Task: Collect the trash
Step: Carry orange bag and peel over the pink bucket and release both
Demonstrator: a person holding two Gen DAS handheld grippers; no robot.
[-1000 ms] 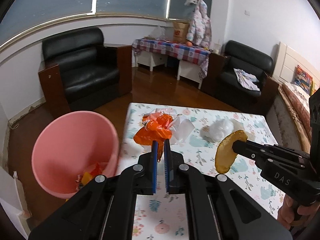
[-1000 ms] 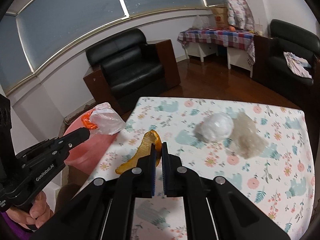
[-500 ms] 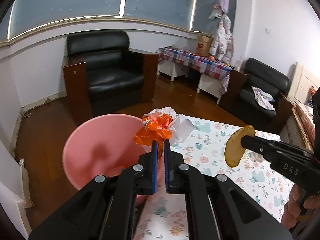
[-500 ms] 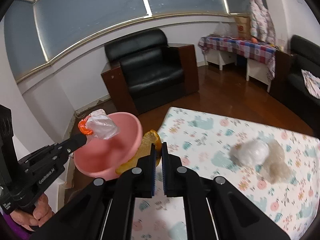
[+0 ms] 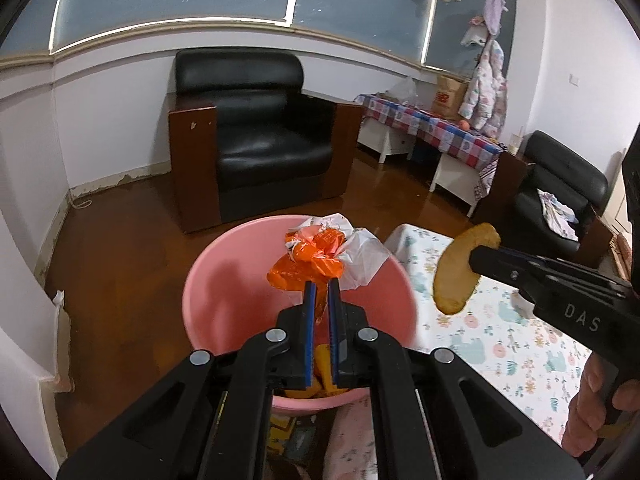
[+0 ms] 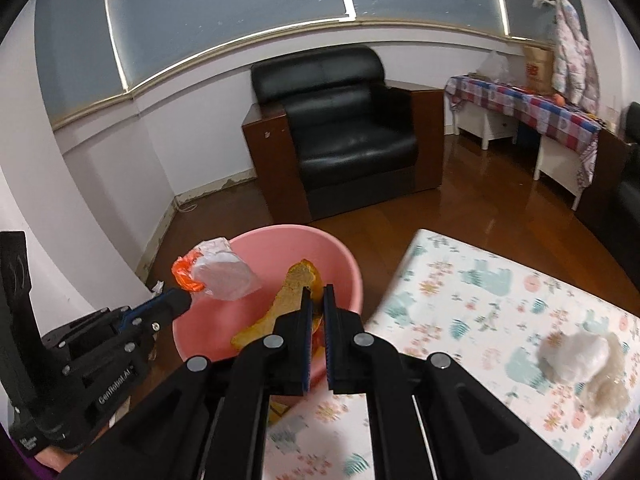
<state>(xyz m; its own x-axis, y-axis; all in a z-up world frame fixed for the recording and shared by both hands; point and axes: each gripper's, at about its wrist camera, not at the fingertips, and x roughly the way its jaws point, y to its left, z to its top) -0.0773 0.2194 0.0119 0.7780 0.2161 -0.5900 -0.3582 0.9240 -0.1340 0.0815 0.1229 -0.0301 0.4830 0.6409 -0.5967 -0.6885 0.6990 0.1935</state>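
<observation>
My left gripper (image 5: 321, 285) is shut on a crumpled orange and white plastic bag (image 5: 320, 258), held over the pink basin (image 5: 224, 280) on the floor. The same bag (image 6: 216, 276) shows at the left gripper's tip (image 6: 182, 300) in the right wrist view. My right gripper (image 6: 316, 294) is shut on a yellow-orange fruit peel (image 6: 286, 300), which hangs over the basin (image 6: 344, 264) near its table-side rim. In the left wrist view the peel (image 5: 456, 272) hangs from the right gripper (image 5: 478, 254) just right of the basin. Orange scraps lie in the basin's bottom.
The floral-cloth table (image 6: 500, 300) lies to the right, with a white plastic wad and a clear crumpled bag (image 6: 580, 360) on it. A black armchair (image 5: 256, 132) stands behind the basin on the brown wood floor. A checked side table (image 5: 432, 124) is at the back right.
Both grippers have swung left from over the table to over the pink basin, carrying the bag and the peel. The basin now fills the middle of both views.
</observation>
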